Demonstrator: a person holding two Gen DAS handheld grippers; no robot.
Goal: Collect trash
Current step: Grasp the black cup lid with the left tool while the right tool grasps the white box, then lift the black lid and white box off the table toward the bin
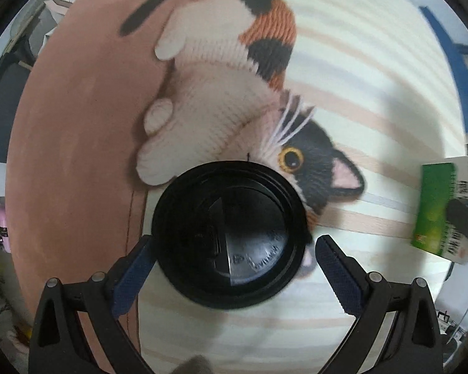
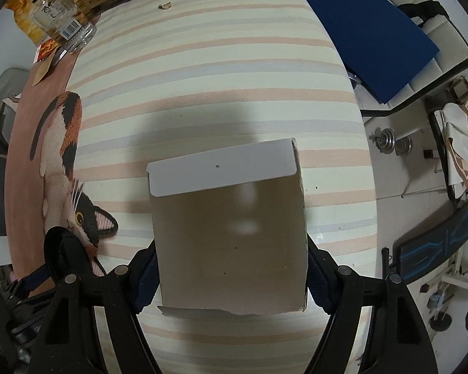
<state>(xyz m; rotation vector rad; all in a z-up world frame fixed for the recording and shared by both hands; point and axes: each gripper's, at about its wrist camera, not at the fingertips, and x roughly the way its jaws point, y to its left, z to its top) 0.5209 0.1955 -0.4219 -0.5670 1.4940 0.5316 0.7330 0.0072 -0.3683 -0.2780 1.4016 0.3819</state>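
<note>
Right gripper [image 2: 231, 275] clamped on cardboard box [image 2: 229, 237]; left gripper [image 1: 234, 268] released, straddling black lid [image 1: 229, 233] on striped tablecloth [image 1: 358, 78]; pickup step; next calls for clenching on lid.

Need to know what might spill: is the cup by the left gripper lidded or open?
Lidded: a black lid covers the whole top. Contents cannot be seen.

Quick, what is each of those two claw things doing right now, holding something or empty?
Left gripper: open, jaws either side of the black cup lid, not gripping it.
Right gripper: closed on the cardboard box.
</note>
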